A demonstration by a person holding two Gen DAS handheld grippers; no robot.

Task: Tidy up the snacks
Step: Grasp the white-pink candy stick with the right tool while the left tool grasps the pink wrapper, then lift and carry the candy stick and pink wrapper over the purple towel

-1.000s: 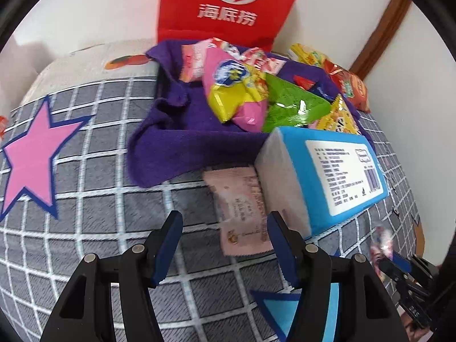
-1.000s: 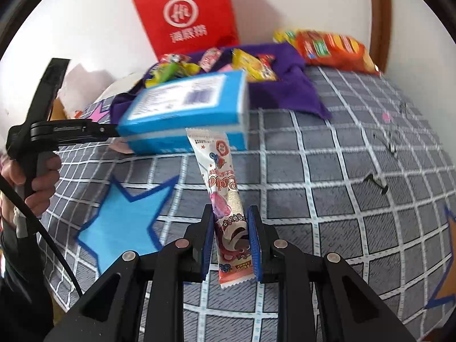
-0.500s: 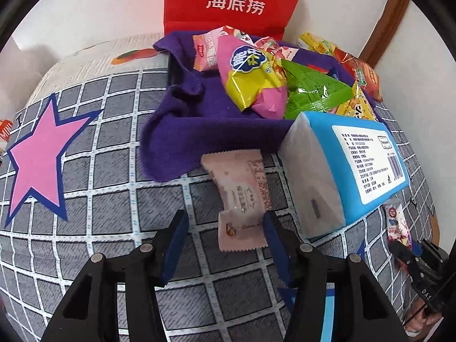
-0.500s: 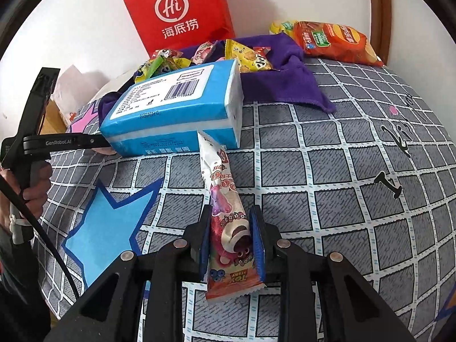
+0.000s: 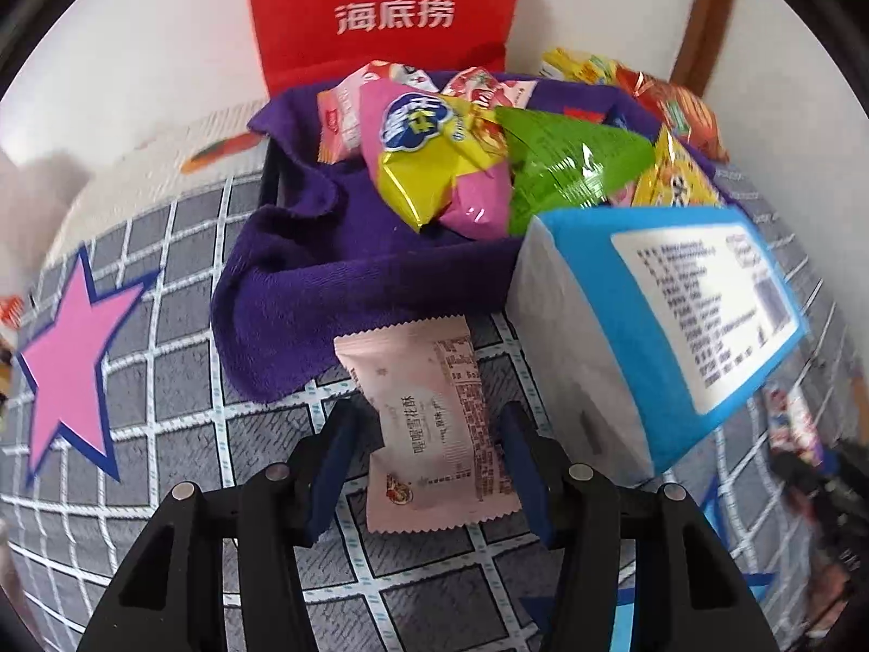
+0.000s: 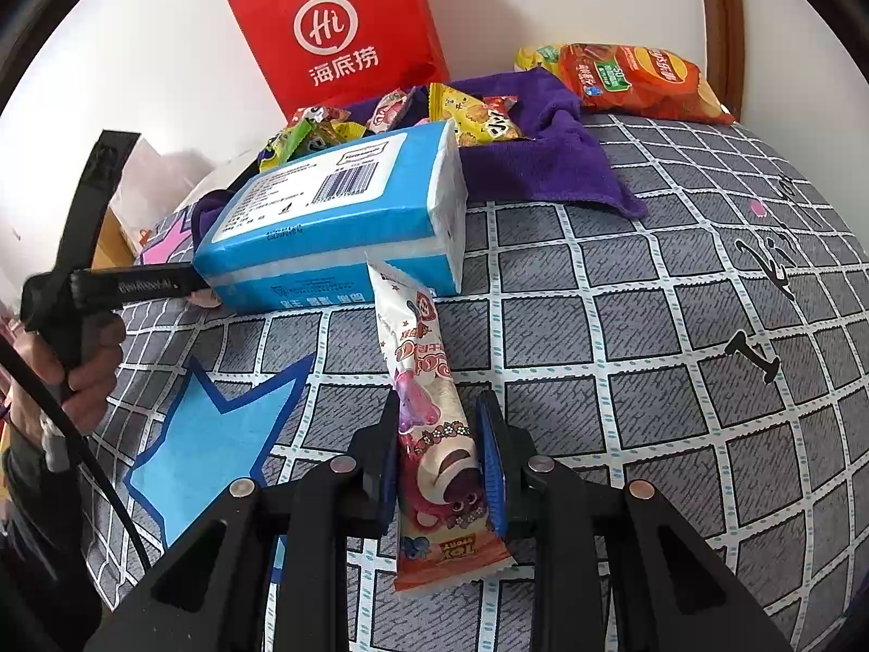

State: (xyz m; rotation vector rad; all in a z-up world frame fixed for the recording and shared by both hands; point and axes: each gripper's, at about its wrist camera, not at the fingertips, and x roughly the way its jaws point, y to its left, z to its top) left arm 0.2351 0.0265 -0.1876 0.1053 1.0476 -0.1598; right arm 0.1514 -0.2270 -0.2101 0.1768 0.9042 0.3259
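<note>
In the left wrist view my left gripper (image 5: 426, 459) is open, its fingers on either side of a pale pink snack packet (image 5: 434, 424) lying flat on the grid cloth. Beyond it a purple cloth (image 5: 326, 266) holds a pile of snack bags (image 5: 451, 163). A blue tissue pack (image 5: 668, 326) lies to the right. In the right wrist view my right gripper (image 6: 439, 470) is shut on a long bear-print snack stick (image 6: 429, 424) that points toward the tissue pack (image 6: 342, 217).
A red paper bag (image 6: 342, 38) stands against the wall behind the purple cloth (image 6: 543, 163). An orange chip bag (image 6: 630, 81) lies at the back right. The left gripper's handle and hand (image 6: 81, 326) show at the left of the right wrist view.
My left gripper has moved forward so the pink packet now lies between its open fingers. My right gripper has lowered the snack stick nearer the cloth, still gripping it.
</note>
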